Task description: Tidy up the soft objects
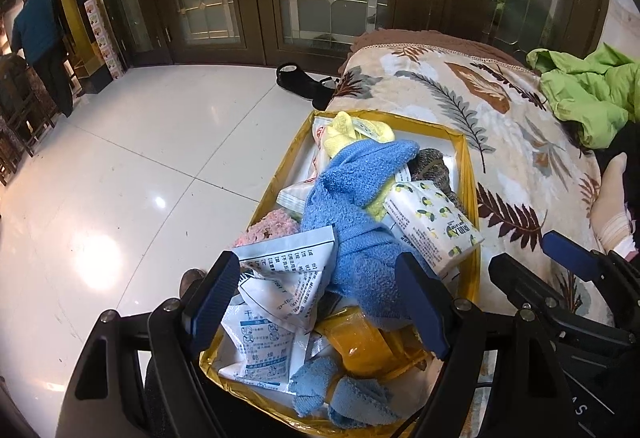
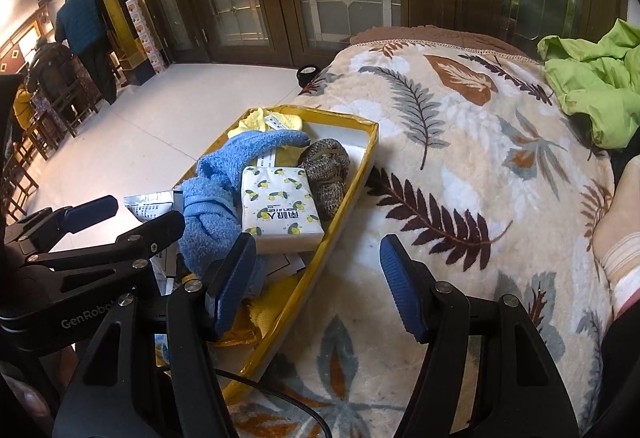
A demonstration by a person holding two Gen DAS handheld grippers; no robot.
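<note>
A yellow tray (image 1: 474,198) lies on a leaf-patterned blanket and holds soft things: a blue fluffy sock (image 1: 352,206), a yellow cloth (image 1: 344,130), a pink fuzzy item (image 1: 268,228), a brown knitted sock (image 1: 434,166), a lemon-print tissue pack (image 1: 434,226), white sachets (image 1: 280,278) and a blue cloth (image 1: 344,394). My left gripper (image 1: 320,302) is open, its fingers hanging just above the sachets and blue sock. My right gripper (image 2: 320,282) is open over the tray's right rim (image 2: 352,194), beside the tissue pack (image 2: 280,206) and the blue sock (image 2: 224,194).
The blanket (image 2: 460,166) covers a bed or sofa to the right. A green jacket (image 2: 592,86) lies at its far right. A white tiled floor (image 1: 140,158) is on the left. A black sandal (image 1: 304,82) lies by the glass doors. A person (image 1: 40,42) stands far left.
</note>
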